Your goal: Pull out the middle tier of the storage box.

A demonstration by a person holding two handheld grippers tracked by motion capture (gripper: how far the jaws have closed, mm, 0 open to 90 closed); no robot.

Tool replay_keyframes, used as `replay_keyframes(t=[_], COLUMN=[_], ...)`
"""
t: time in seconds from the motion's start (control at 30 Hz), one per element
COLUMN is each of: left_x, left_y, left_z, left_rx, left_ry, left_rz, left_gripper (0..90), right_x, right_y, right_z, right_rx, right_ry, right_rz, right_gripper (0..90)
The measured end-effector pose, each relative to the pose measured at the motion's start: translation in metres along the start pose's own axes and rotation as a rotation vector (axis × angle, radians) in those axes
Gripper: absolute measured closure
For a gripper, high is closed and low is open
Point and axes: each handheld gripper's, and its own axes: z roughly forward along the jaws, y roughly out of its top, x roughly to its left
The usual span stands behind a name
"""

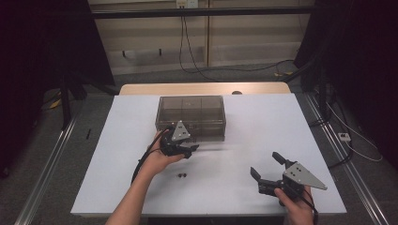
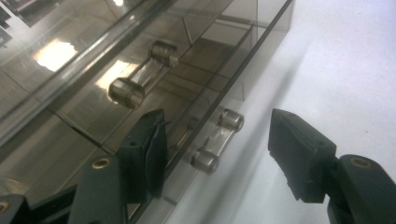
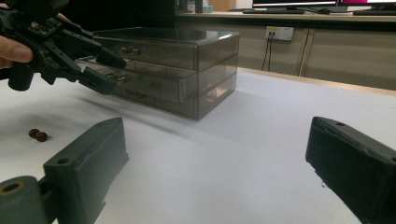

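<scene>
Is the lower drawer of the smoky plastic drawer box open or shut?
Partly open. In the right gripper view the lower drawer juts out past the drawer box front; the left gripper has its jaws around the handle.

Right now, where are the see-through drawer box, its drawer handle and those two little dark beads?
smoky clear drawer box (image 1: 206, 104), high view, on its top panel.
drawer handle (image 2: 217, 140), left gripper view, middle of the clear bar between the left tongs' jaws.
two dark red beads (image 3: 38, 135), right gripper view, where the pair meets.

Left tongs (image 2: 217, 156) straddle a drawer handle (image 2: 217, 140) (smoky clear drawer box (image 2: 93, 70)), jaws apart.
</scene>
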Motion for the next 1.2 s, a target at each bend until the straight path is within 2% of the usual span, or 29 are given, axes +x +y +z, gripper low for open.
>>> replay_keyframes(t=[0.17,0.23,0.37,0.47,0.5,0.73,0.93,0.97,1.2], left_x=[-0.001,0.0,0.0,-0.003,-0.003,-0.008,-0.008,-0.008,-0.009], left_y=[-0.001,-0.002,-0.002,-0.002,-0.001,0.001,0.001,0.002,0.001], left_z=[0.002,0.003,0.005,0.005,0.004,-0.002,-0.006,-0.007,-0.01], left_rx=[0.026,0.04,0.046,0.068,0.067,0.088,0.08,0.084,0.099], left_ry=[0.018,0.035,0.035,0.058,0.049,0.017,-0.014,-0.028,-0.059], left_rz=[0.033,0.042,0.053,0.12,0.122,0.1,0.075,0.074,0.069], left_gripper=[38.5,43.2,49.7,53.8,58.2,58.9,59.0,59.0,59.7], right_x=[0.0,-0.001,-0.001,-0.001,-0.001,-0.001,0.0,0.0,-0.001], right_y=[0.0,0.0,0.0,0.0,0.0,0.0,0.0,0.0,0.0], right_z=[0.0,0.0,0.0,0.0,0.0,0.0,0.0,0.0,-0.001], right_rx=[-0.003,-0.003,-0.002,-0.003,-0.002,-0.001,-0.002,-0.002,-0.002], right_ry=[-0.001,-0.003,-0.003,-0.004,-0.005,-0.003,-0.002,-0.003,-0.004], right_rz=[0.004,0.004,0.006,0.006,0.006,0.007,0.006,0.005,0.005], right_gripper=[4.4,4.4,4.4,4.5,4.4,4.4,4.4,4.5,4.4])
